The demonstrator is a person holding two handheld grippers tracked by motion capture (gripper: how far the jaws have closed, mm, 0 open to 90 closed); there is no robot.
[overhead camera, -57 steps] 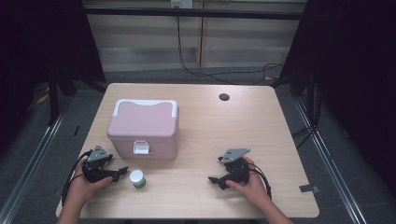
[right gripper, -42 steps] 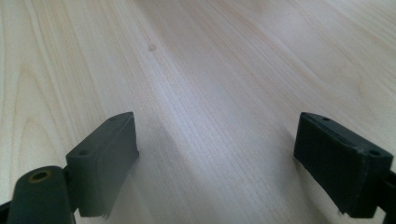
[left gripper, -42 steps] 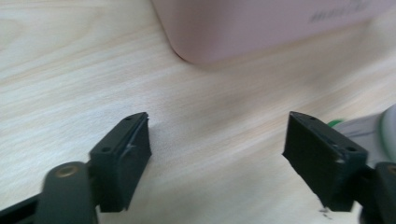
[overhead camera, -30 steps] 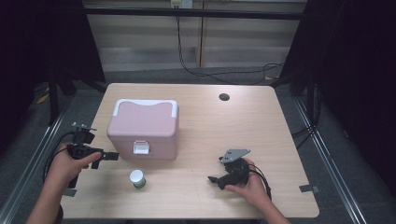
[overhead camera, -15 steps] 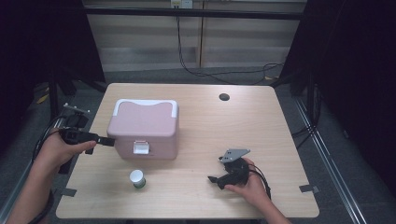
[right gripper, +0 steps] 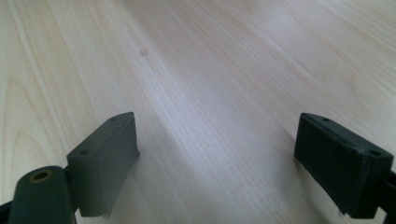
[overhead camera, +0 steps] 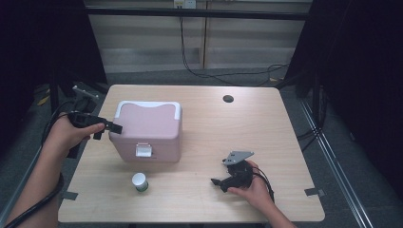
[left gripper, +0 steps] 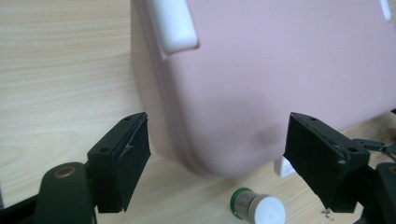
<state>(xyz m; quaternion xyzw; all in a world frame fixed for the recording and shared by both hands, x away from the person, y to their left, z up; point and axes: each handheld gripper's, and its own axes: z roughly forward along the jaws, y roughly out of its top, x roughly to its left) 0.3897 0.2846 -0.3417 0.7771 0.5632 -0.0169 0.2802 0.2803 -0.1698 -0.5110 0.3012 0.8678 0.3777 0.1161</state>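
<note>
Presently the left hand-held gripper [overhead camera: 105, 127] hangs raised at the left side of the pink box [overhead camera: 147, 130], its tips just beside the box's upper left corner, not touching as far as the high view tells. Jaws stand wide apart with nothing between the pads; they have just been closing a little, and remain open. Left gripper view: the box's pink wall [left gripper: 280, 79] sits past the jaws, a white handle end [left gripper: 175, 23] at the top, and below it the small white-capped bottle [left gripper: 259, 210] with a green band. High view: that bottle [overhead camera: 139, 181] stands upright on the table [overhead camera: 247, 123], in front of the box and clear of it. Box lid is down, white latch [overhead camera: 143, 150] on the front face. Right hand-held gripper [overhead camera: 217, 182] rests low on the table at the near right, well apart from box and bottle; its jaws are spread over bare wood [right gripper: 210, 93], holding nothing. A dark round hole [overhead camera: 228, 99] marks the table's far side.
</note>
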